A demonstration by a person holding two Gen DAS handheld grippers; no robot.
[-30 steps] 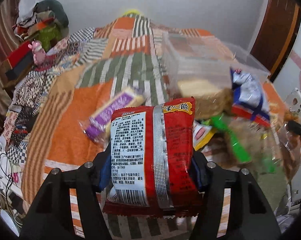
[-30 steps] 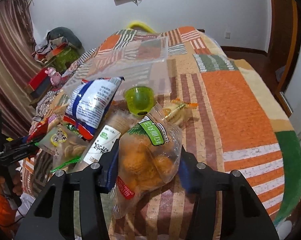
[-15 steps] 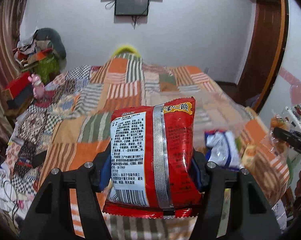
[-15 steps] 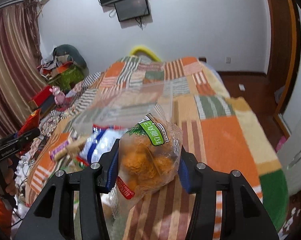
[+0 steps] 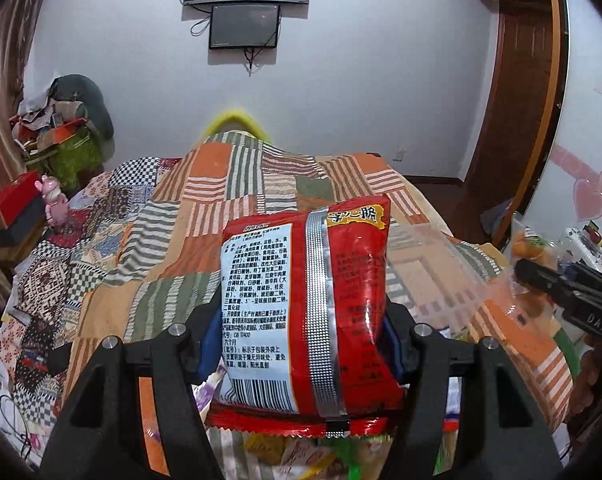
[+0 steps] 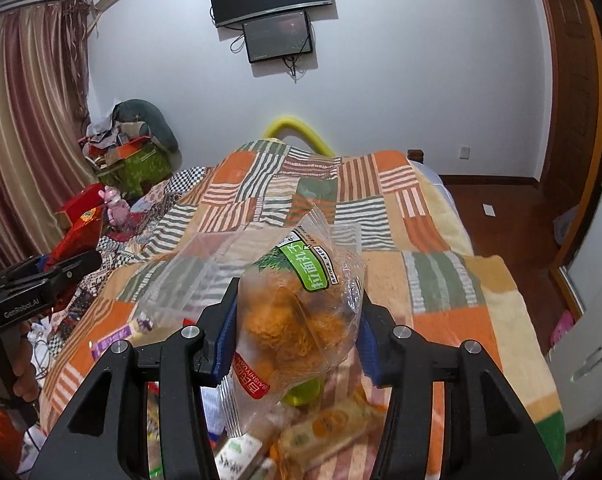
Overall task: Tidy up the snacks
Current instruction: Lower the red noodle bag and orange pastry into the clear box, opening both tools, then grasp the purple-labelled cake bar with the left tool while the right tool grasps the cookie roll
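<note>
Two grippers each clamp a snack above a patchwork bed. Left wrist view: the left gripper (image 5: 301,332) squeezes a red packet (image 5: 307,312) upright at center, back label facing the camera; a clear bin (image 5: 433,276) sits on the quilt (image 5: 173,240) at 3 o'clock. Right wrist view: the right gripper (image 6: 297,336) grips a clear bag (image 6: 301,320) of orange balls; loose snacks (image 6: 325,432) lie at 6 o'clock.

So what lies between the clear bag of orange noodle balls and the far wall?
In the right wrist view, beyond the clear bag of orange noodle balls: a clear plastic bin, then the patchwork bedspread.
</note>
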